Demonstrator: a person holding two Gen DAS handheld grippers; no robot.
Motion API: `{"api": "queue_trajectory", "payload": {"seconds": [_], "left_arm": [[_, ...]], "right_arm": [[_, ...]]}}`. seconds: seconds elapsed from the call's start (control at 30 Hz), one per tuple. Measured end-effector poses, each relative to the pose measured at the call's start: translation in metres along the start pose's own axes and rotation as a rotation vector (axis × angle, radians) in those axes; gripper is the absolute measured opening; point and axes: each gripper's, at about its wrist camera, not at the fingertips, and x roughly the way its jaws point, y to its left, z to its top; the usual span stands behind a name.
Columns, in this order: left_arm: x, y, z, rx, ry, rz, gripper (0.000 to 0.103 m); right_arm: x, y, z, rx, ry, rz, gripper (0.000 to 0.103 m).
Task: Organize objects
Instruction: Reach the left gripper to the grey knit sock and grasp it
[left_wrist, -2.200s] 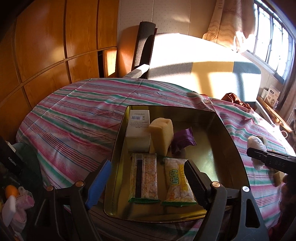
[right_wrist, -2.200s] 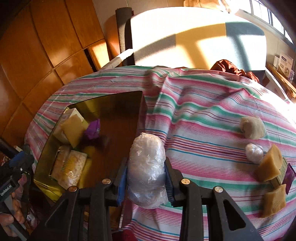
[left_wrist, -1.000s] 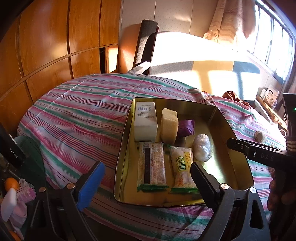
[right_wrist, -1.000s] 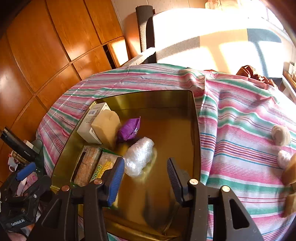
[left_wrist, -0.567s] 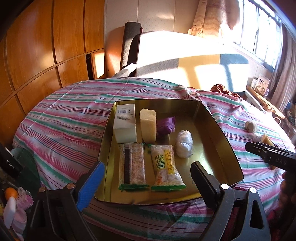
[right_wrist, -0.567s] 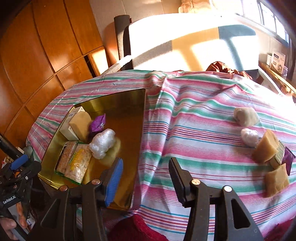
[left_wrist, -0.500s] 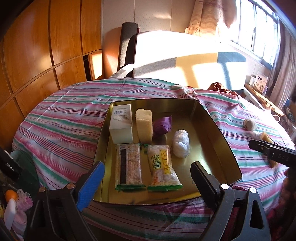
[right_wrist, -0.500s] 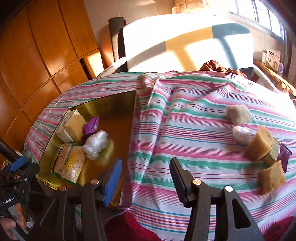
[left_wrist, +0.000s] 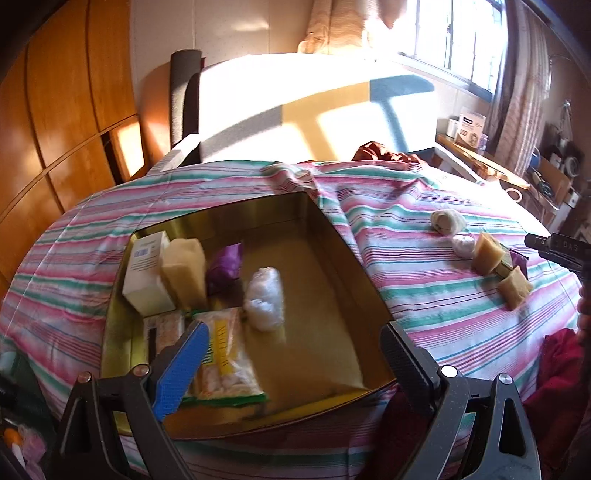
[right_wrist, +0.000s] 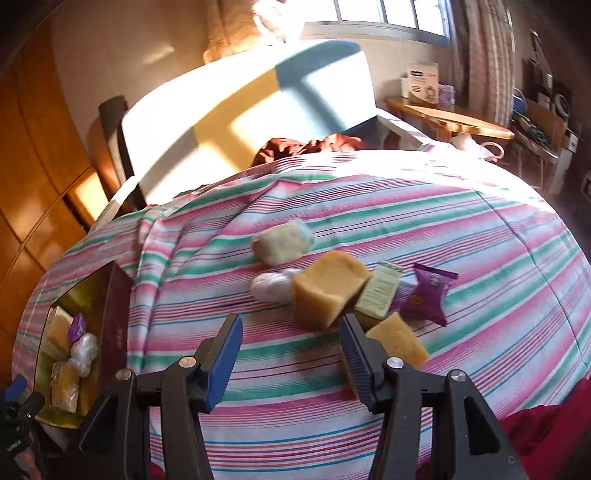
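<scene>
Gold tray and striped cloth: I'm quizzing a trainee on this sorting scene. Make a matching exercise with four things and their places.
Things:
1. white box
2. plastic-wrapped white bundle
3. purple snack packet
4. large yellow sponge block

Places:
A. in the gold tray, right of the purple wrapper
B. on the cloth, farthest right
C. tray's far left corner
D. on the cloth, ahead of the right gripper

Pairs: 1-C, 2-A, 3-B, 4-D

Hard low sun through the window (left_wrist: 454, 40) at far right; window-frame shadows cross the blown-out white panel (left_wrist: 295, 107). Striped cloth (right_wrist: 369, 206) glares at its far edge. Motion blur throughout, fisheye bending, dark vignetted corners.
</scene>
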Motion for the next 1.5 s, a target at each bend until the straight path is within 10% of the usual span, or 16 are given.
{"api": "queue_trajectory", "payload": {"seconds": [0.3, 1.27, 1.5], "left_arm": [[0.039, -0.082, 0.035, 0.120, 0.038, -0.137, 0.094], [0.256, -0.275, 0.151, 0.589, 0.159, -0.265, 0.099], [0.254, -0.261, 0.145, 0.469, 0.163, -0.313, 0.057]], "right_arm": [[0.003, -0.087, 0.003, 0.360, -0.037, 0.062, 0.056], [0.013, -0.093, -0.002, 0.445, -0.008, 0.275, 0.069], [0.013, -0.107, -0.004, 0.528, -0.022, 0.304, 0.069]]}}
